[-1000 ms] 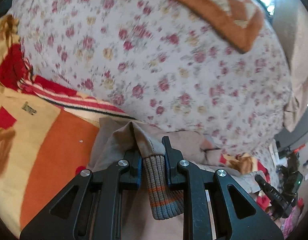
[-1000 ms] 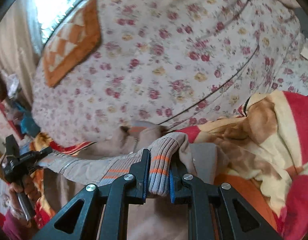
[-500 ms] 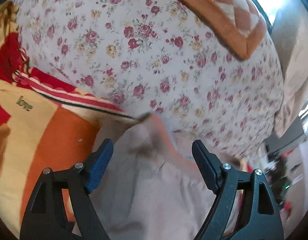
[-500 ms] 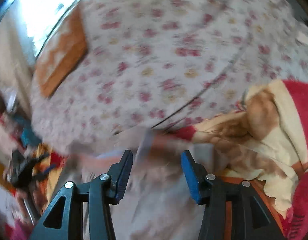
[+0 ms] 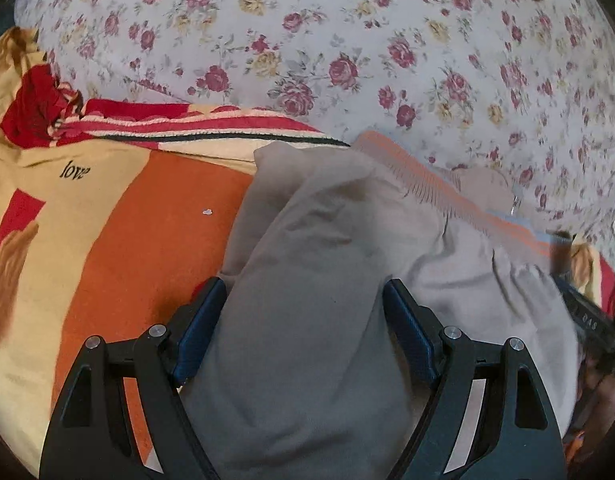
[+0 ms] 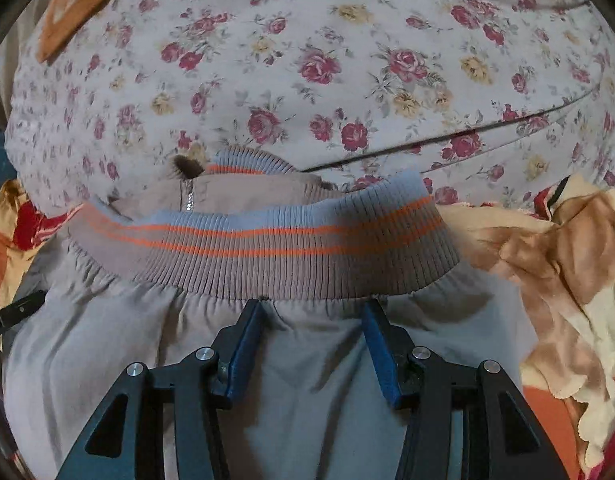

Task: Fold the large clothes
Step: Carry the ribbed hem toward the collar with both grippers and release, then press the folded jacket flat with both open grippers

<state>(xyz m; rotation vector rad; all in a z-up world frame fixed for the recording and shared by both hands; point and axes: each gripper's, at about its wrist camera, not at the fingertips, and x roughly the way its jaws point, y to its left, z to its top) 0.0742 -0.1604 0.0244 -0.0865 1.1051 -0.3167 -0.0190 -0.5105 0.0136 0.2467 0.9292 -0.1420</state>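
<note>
A beige-grey jacket (image 5: 307, 264) lies folded on the bed, its ribbed hem band (image 6: 291, 240) with orange stripes facing the far side. A zipper (image 6: 188, 196) and ribbed collar (image 6: 243, 162) show behind the band. My left gripper (image 5: 303, 308) is open, jaws wide apart over the jacket's left part, holding nothing. My right gripper (image 6: 311, 328) is open just short of the ribbed band, over the jacket cloth, holding nothing. The right gripper's black tip shows at the right edge of the left wrist view (image 5: 587, 316).
An orange, cream and red blanket (image 5: 107, 208) with the word "love" lies under and left of the jacket; it also shows at the right in the right wrist view (image 6: 567, 264). A floral sheet (image 5: 347, 40) covers the bed beyond. An orange checked cushion (image 6: 75, 4) lies far back.
Both grippers were shut on the jacket's ribbed band a second ago. Both have opened and let it go; the jacket now lies flat on the bed.
</note>
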